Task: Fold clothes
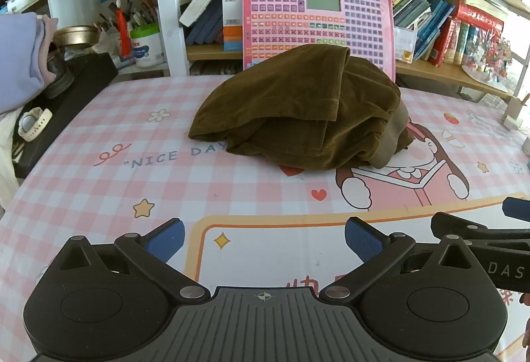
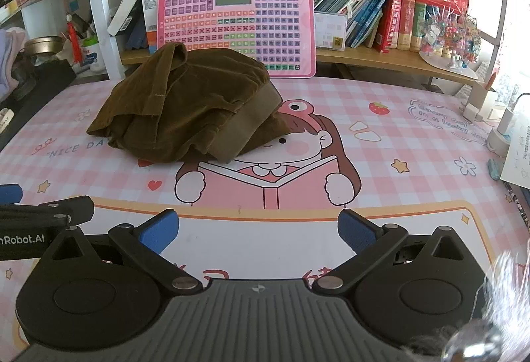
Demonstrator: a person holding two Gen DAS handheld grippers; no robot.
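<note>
The left tool (image 1: 265,237) is spread wide with nothing between its blue pads, and it hangs low over the near part of the bench (image 1: 99,196). The right tool (image 2: 258,229) is likewise spread and empty, positioned just beside the left one at about the same height. Both point toward the brown garment (image 1: 298,110), which lies in a loose heap on the pink checked mat (image 2: 381,143) toward the far middle of the bench, well apart from either tool. The garment rests just in front of the pink keyboard panel (image 2: 237,27) that leans against the bookshelf (image 2: 381,59). The fabric appears to be a velvet or corduroy type: soft, limp, light and moderately grippy, so it will likely sag and drape when lifted rather than hold any shape. A lighter elastic waistband (image 2: 251,127) shows along the right side of the heap and offers the firmest edge. Recommended hold: pinch the waistband at two spaced points, one per tool, then lift and shake the garment flat before any fold is made. The hem stitching on top is a secondary option.
</note>
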